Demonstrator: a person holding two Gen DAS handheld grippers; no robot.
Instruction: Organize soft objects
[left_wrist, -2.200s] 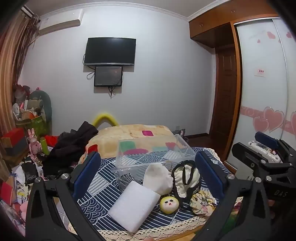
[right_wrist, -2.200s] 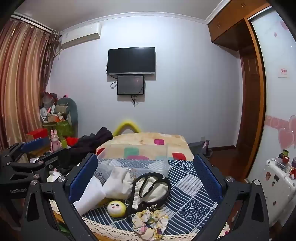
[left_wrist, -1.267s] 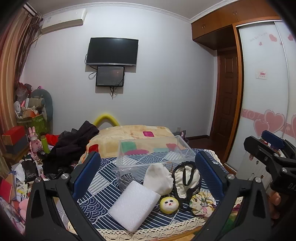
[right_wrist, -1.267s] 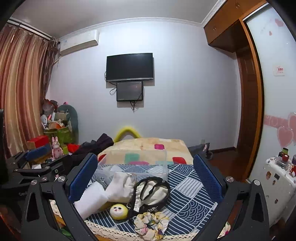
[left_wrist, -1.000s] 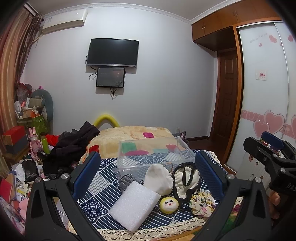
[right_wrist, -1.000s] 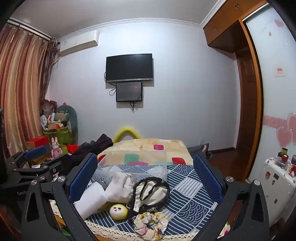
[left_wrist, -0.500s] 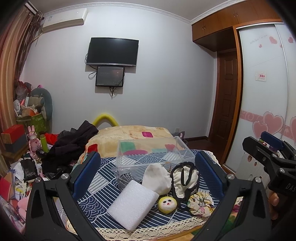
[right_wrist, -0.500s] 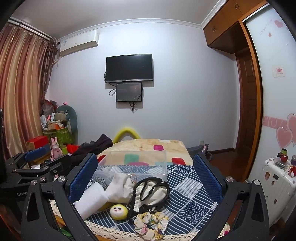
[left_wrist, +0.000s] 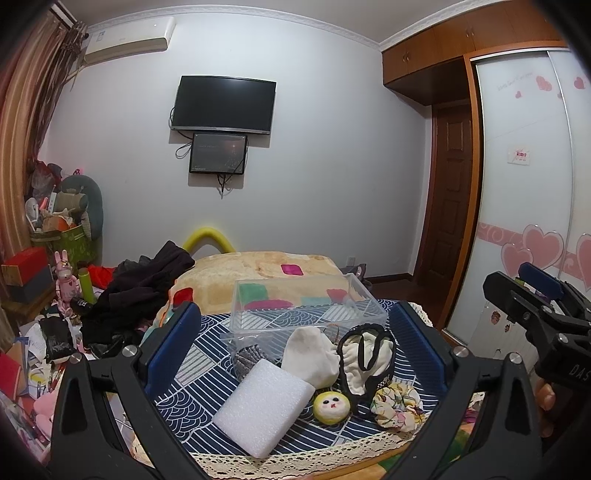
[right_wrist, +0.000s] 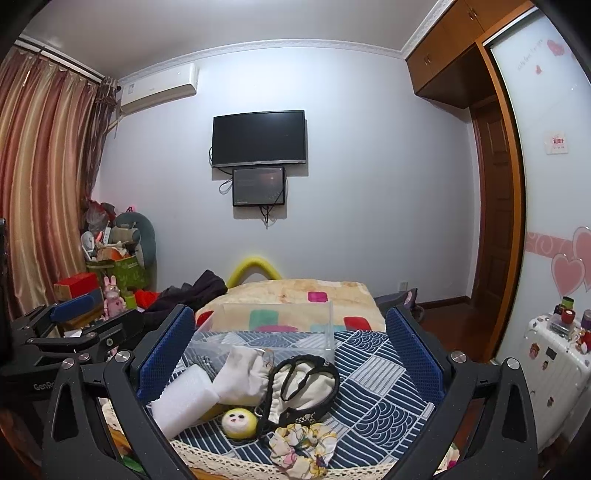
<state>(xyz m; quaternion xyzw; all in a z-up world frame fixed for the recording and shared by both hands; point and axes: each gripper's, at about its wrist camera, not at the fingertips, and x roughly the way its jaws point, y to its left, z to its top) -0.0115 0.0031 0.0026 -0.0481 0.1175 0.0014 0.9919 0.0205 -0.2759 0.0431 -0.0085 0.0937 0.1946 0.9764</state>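
Soft objects lie on a blue patterned cloth (left_wrist: 192, 354): a white foam block (left_wrist: 264, 408), a white drawstring pouch (left_wrist: 314, 356), a cream pouch with black straps (left_wrist: 367, 356), a yellow plush ball with a face (left_wrist: 331, 406), a floral scrunchie (left_wrist: 395, 404) and a grey knit piece (left_wrist: 248, 360). A clear plastic box (left_wrist: 303, 306) stands behind them. My left gripper (left_wrist: 295, 343) is open and empty, held back above the near edge. My right gripper (right_wrist: 290, 343) is open and empty too; it sees the foam (right_wrist: 184, 404), ball (right_wrist: 238, 422), strapped pouch (right_wrist: 306, 384) and scrunchie (right_wrist: 303, 446).
A bed with a beige blanket (left_wrist: 258, 273) and dark clothes (left_wrist: 144, 284) lies behind the table. Clutter and boxes (left_wrist: 29, 266) fill the left side. A white suitcase (right_wrist: 550, 365) stands at the right by the wardrobe. The cloth has a lace front edge (left_wrist: 295, 461).
Both views have risen and shifted slightly, so the objects sit a little lower and left in the frame. Nothing on the cloth has moved. Both grippers stay open.
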